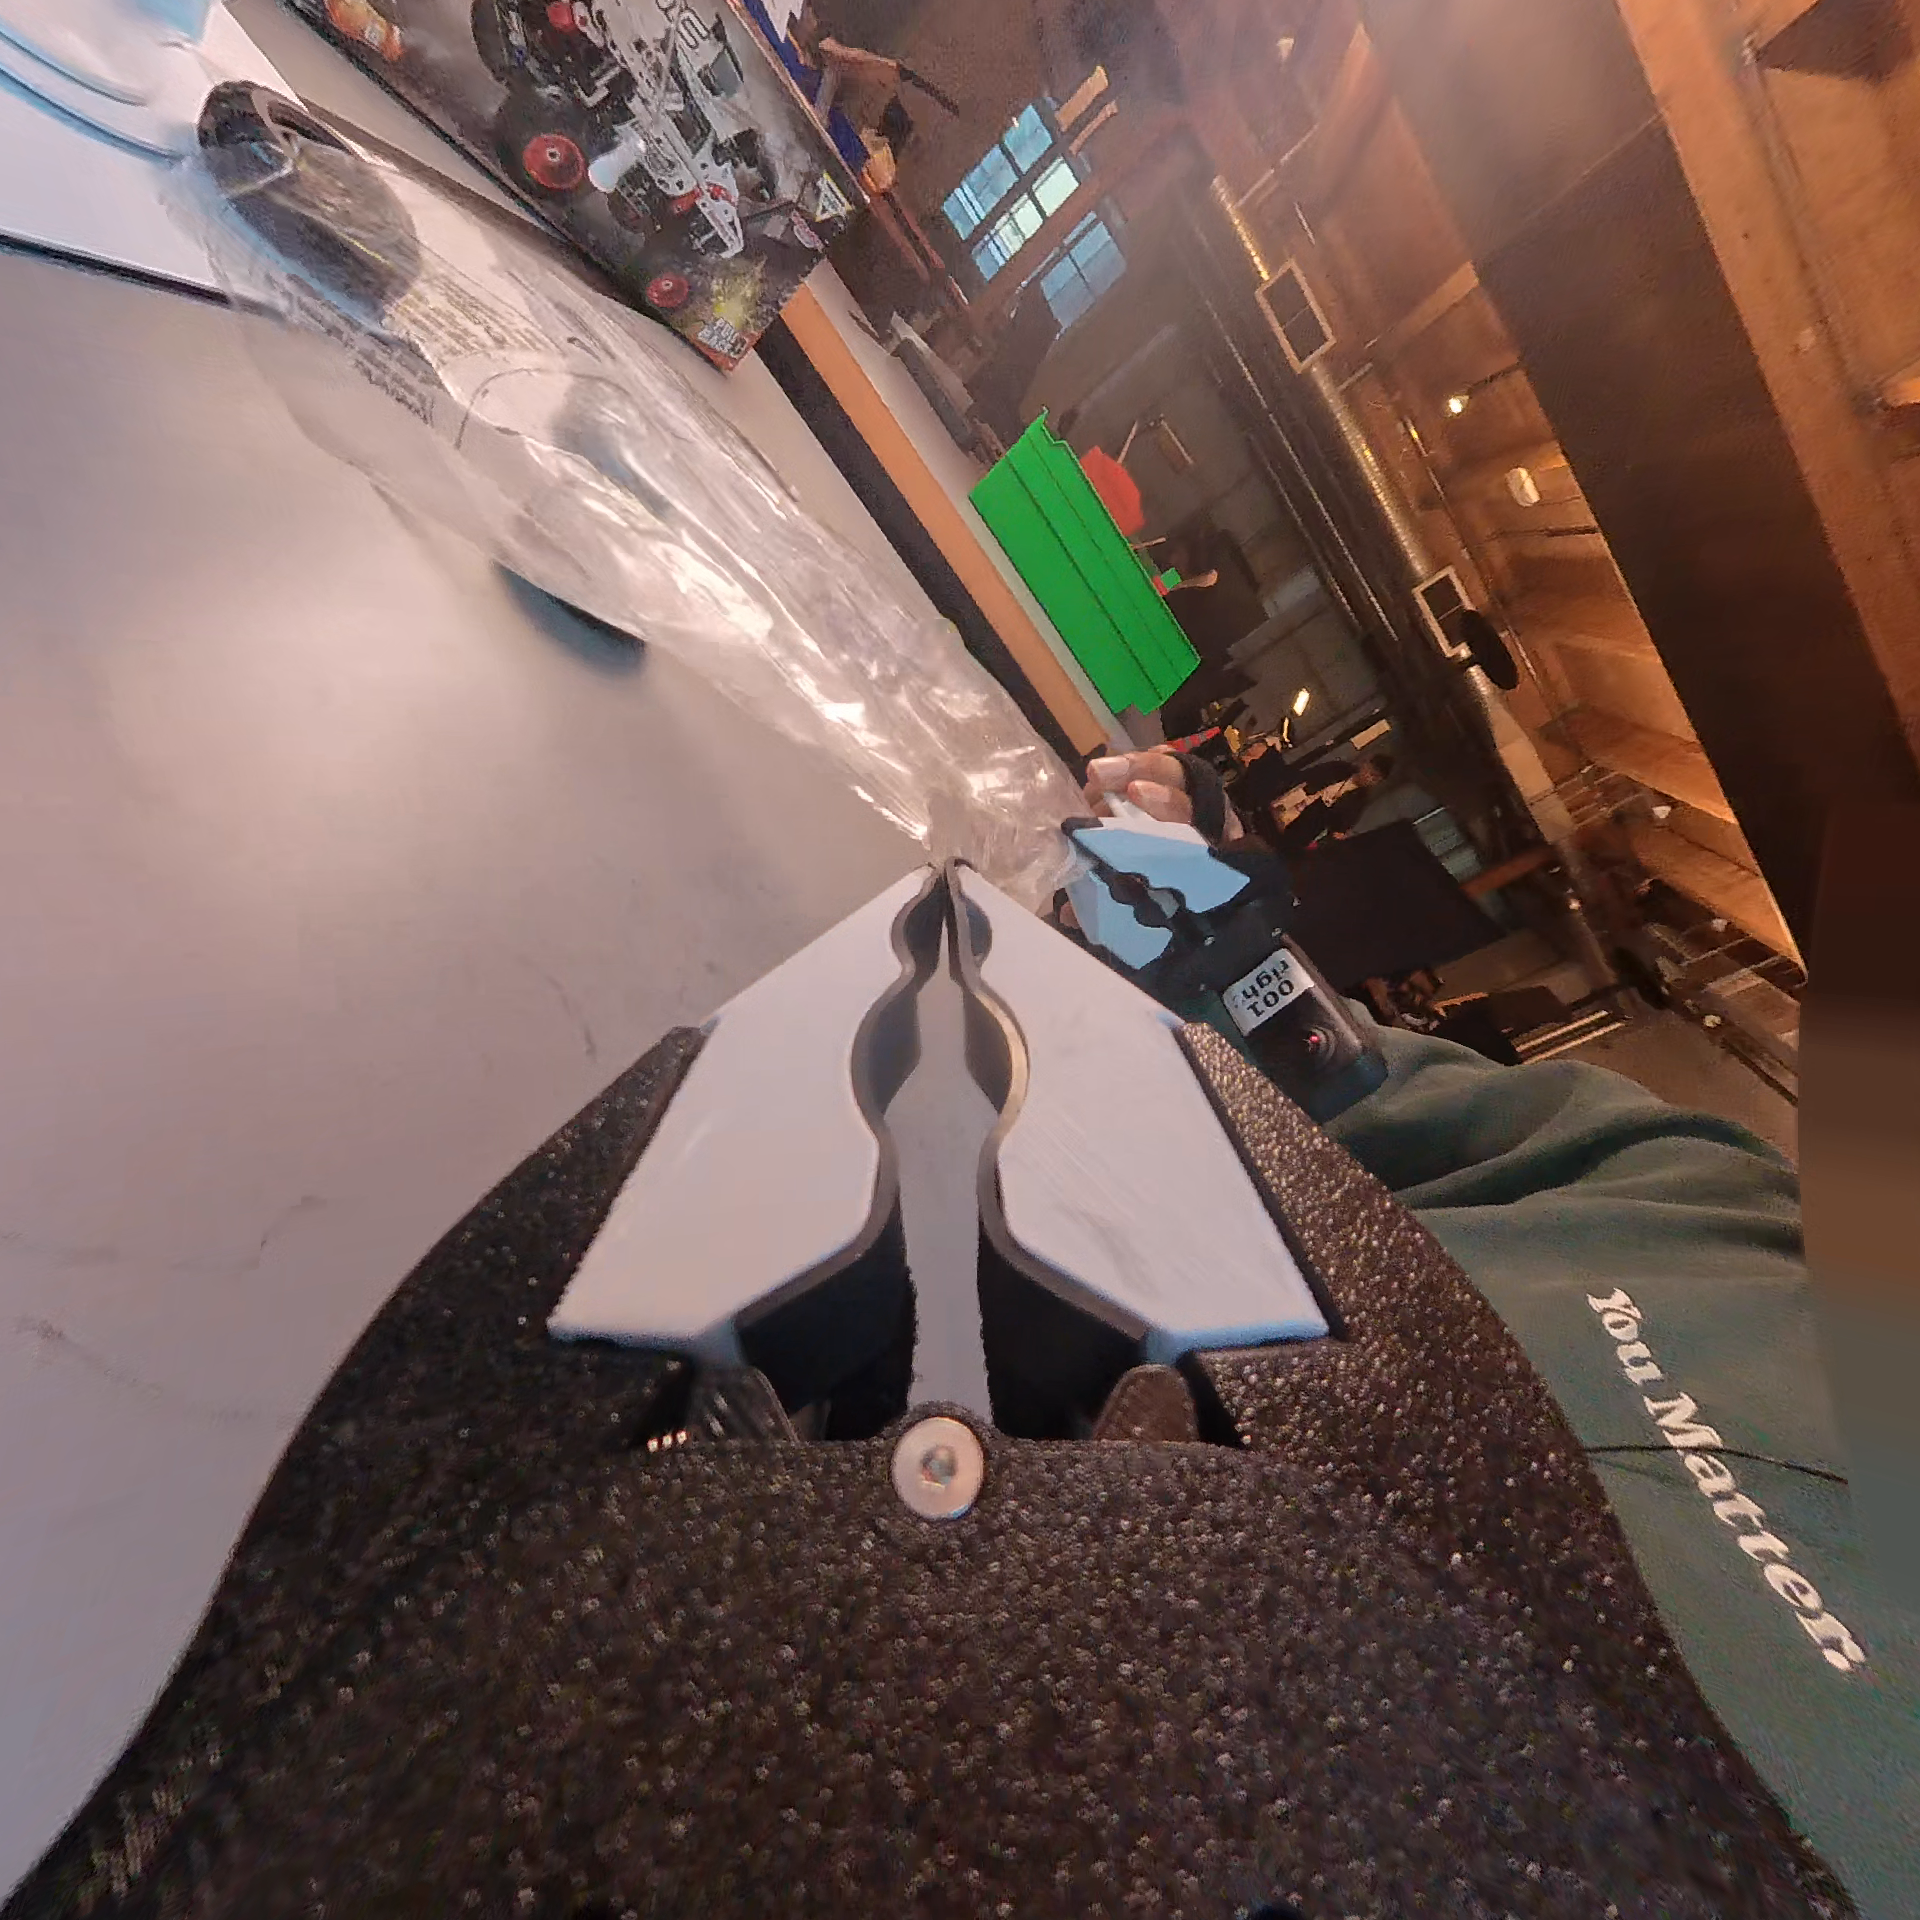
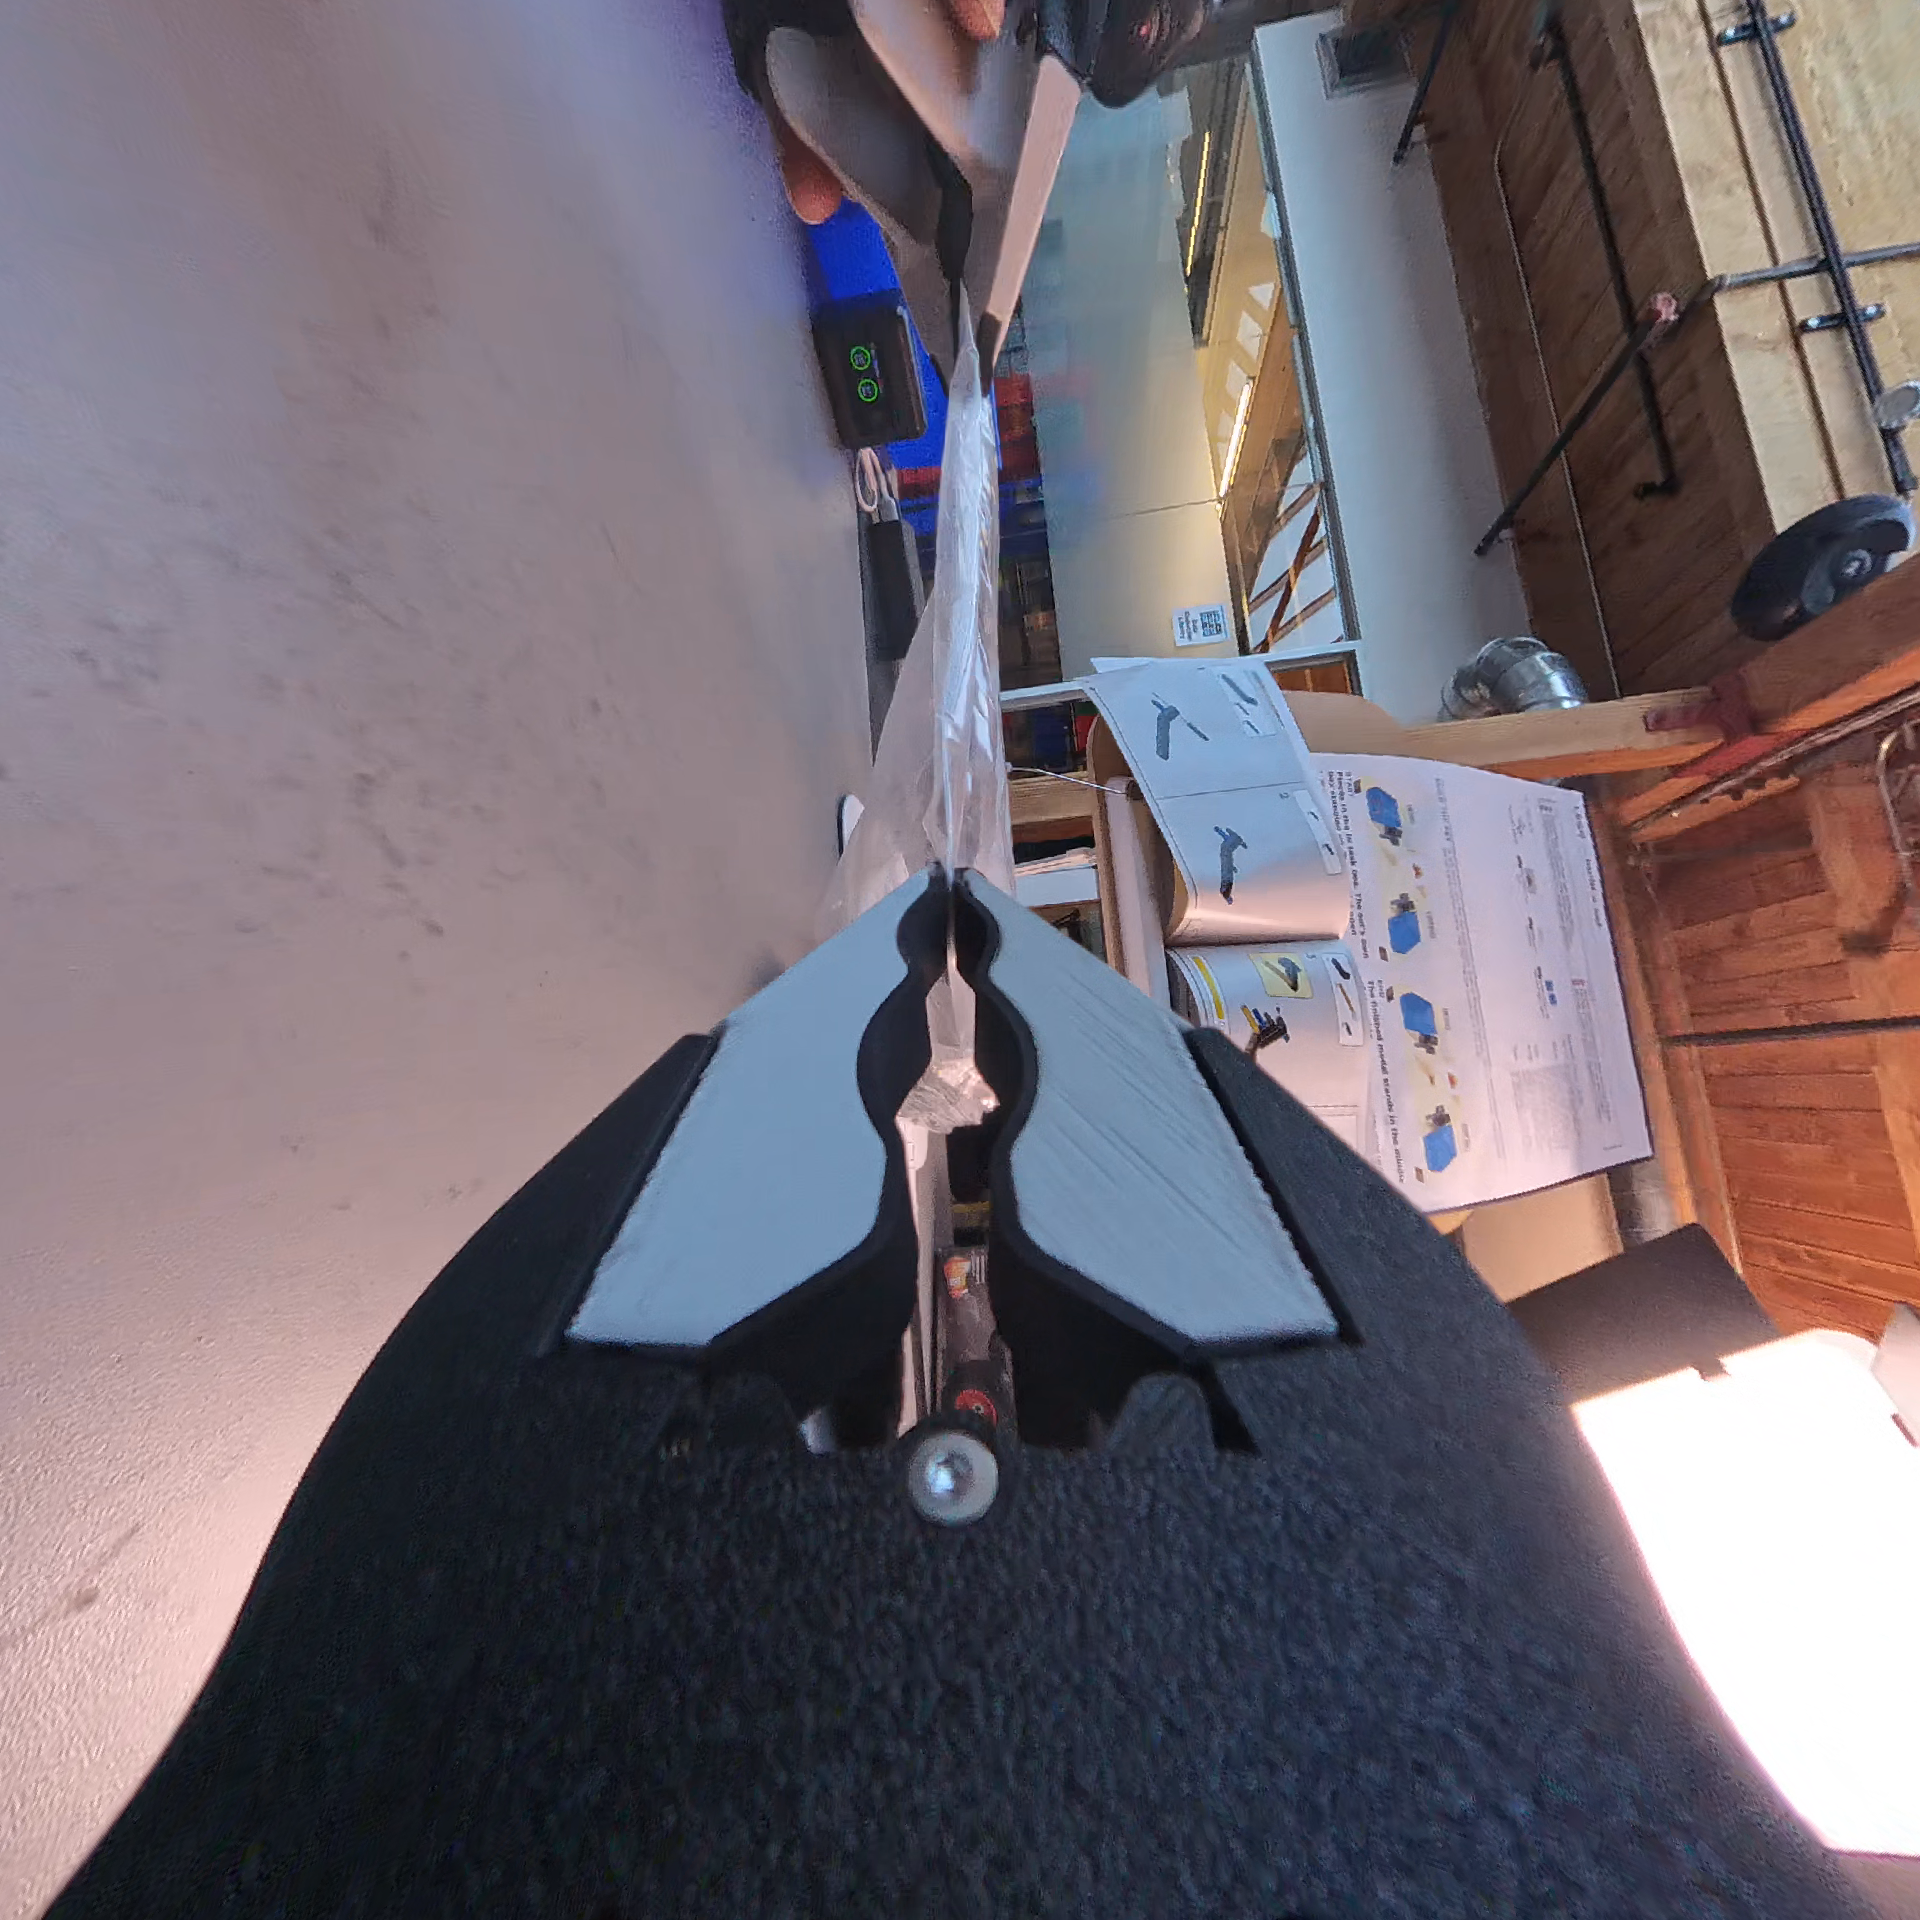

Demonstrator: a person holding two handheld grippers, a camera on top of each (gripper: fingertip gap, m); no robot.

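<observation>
The clear plastic bag point(image 1: 665, 540) is stretched taut between your two grippers, up off the pale table point(image 1: 312, 831), with a black wheel-shaped part point(image 1: 301, 197) sitting in its far end. Your left gripper point(image 1: 948, 871) is clenched on one edge of the bag, fingertips pressed together with the film pinched between them. Your right gripper point(image 2: 951, 878) is clamped just as tight on the opposite edge, crumpled film showing in the gap behind its tips. In the right wrist view the bag runs as a thin band straight up to the left gripper at the top. In the left wrist view the right gripper shows just beyond the bag's near corner, held by a hand in a black fingerless glove point(image 1: 1195, 800), green sleeve point(image 1: 1610, 1247) behind it. A printed toy box point(image 1: 644, 135) stands at the table's far edge. Near your right, an open instruction booklet point(image 2: 1236, 810) and a printed sheet point(image 2: 1496, 987) stand propped, with a small black device point(image 2: 878, 374) showing green lights on the table.
</observation>
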